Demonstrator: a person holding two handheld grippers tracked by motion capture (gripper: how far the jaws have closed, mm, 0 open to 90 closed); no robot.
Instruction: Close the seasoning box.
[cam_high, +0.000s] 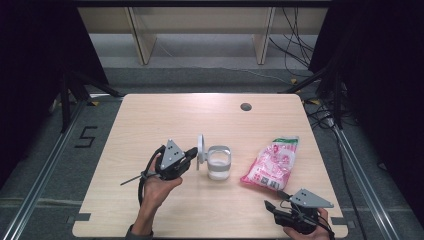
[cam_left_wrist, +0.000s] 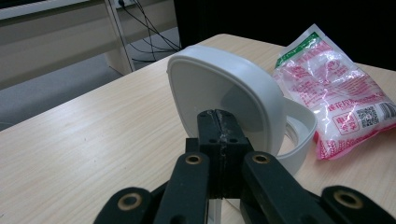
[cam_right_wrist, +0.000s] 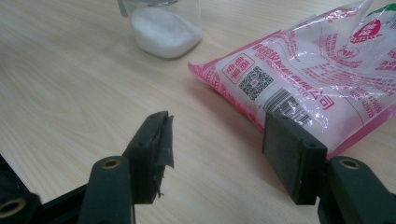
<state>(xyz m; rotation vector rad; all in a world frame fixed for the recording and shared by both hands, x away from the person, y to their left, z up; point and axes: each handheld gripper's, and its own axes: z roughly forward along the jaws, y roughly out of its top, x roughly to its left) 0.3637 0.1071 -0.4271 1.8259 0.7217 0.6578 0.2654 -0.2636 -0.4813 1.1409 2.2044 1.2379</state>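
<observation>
Left gripper (cam_high: 192, 156) is pinching the upright white lid (cam_left_wrist: 224, 93) of the jar (cam_high: 219, 162) at table centre, jaws closed on it. Right gripper (cam_right_wrist: 215, 154) is hovering wide open, empty, just beside the pink bag (cam_right_wrist: 317, 70).

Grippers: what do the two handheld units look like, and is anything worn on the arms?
Both the left gripper and right gripper are black, each topped by a grey three-cornered plate with dark dots. Brass-coloured pivots show on the jaw links. A black cable loops from the left one. A dark cuff shows low on the left forearm.

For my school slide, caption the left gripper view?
Left gripper lifting white plastic hinged lid beside pink-printed clear plastic bag.
</observation>
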